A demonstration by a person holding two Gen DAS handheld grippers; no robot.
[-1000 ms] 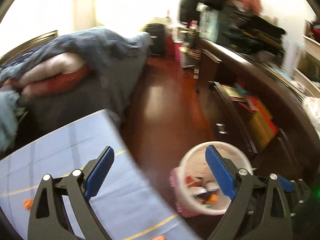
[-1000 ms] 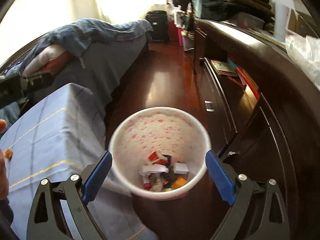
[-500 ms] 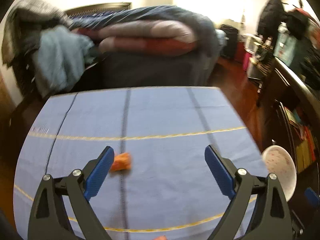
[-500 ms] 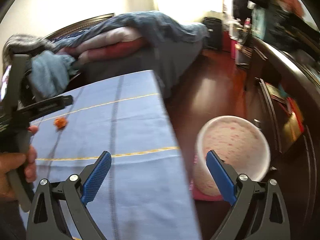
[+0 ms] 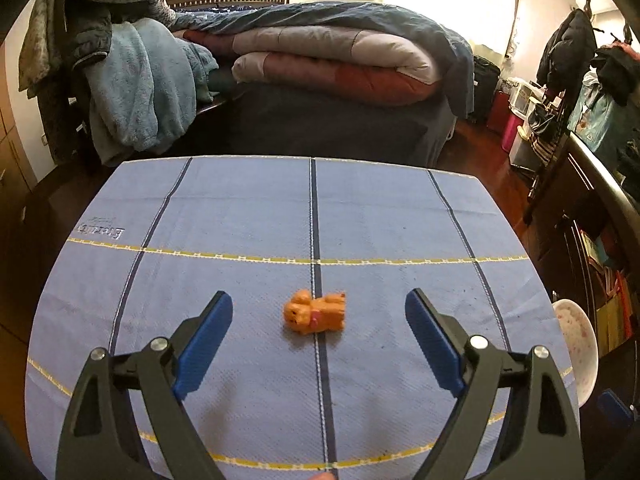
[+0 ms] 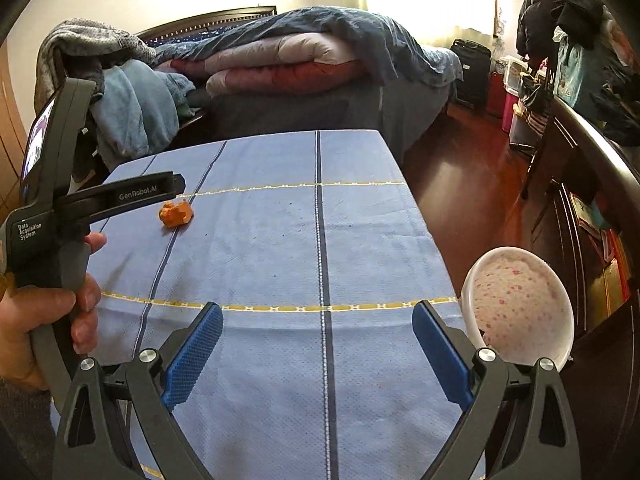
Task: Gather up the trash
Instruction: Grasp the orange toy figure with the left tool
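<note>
A small crumpled orange piece of trash [image 5: 315,312] lies on the blue checked tablecloth [image 5: 240,220]. My left gripper [image 5: 319,297] hovers just in front of it. Its jaws are closing slowly but stand wide, and the pads are clear of the piece on both sides. In the right wrist view the same orange piece [image 6: 176,213] sits at the far left, under the left gripper's finger [image 6: 140,194], which a hand [image 6: 40,320] holds. My right gripper [image 6: 318,312] is open over bare cloth. The white, pink-speckled trash bin [image 6: 470,280] stands off the table's right edge.
A bed [image 5: 340,120] piled with folded quilts and a blue blanket [image 5: 132,92] runs behind the table. A dark dresser [image 6: 592,184] lines the right wall, with a strip of wooden floor [image 6: 460,184] between it and the table. The bin's rim [image 5: 590,344] shows at the table's right.
Both views swung left from the bin to the table. The left gripper came up to the orange piece, which now lies centred between its fingers. The right gripper moved from above the bin to over the cloth.
</note>
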